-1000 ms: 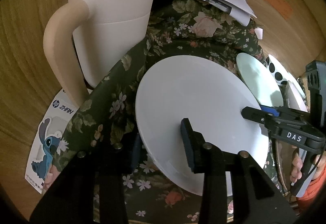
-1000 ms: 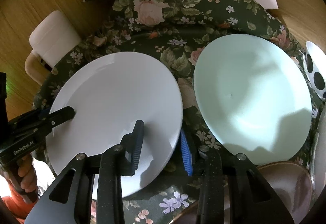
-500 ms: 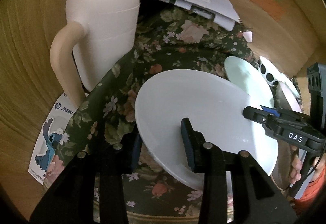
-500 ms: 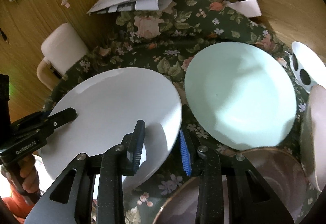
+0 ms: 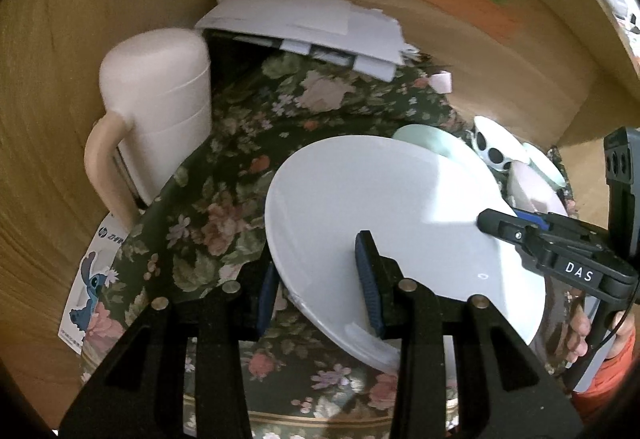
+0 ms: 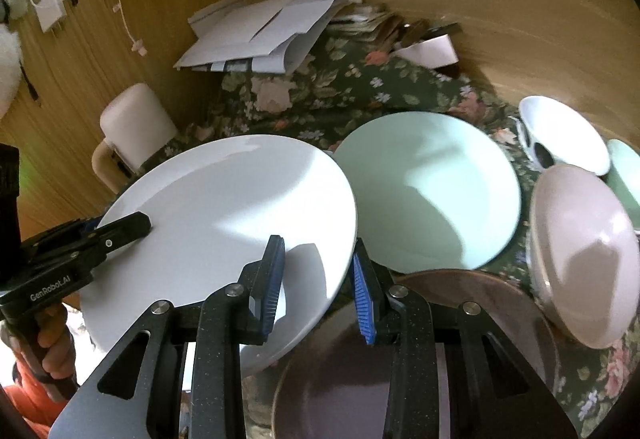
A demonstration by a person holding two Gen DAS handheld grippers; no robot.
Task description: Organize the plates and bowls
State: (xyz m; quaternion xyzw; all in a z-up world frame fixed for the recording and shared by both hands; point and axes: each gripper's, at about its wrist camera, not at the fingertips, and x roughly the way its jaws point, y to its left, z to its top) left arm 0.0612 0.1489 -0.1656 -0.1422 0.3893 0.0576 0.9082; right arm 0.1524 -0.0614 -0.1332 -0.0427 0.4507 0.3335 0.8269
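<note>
Both grippers angle down. Left gripper pinches the white plate rim at 7 o'clock, right gripper at 5; plate tilted, off the floral cloth. Mint plate beyond, partly hidden.

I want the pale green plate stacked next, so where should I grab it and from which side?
Take the pale green plate by its thin rim, one finger above and one below. It lies flat on the floral cloth, so only the edge offers a pinch. Its far-side rim looks clearest; the white plate and pink bowl crowd the other sides.
</note>
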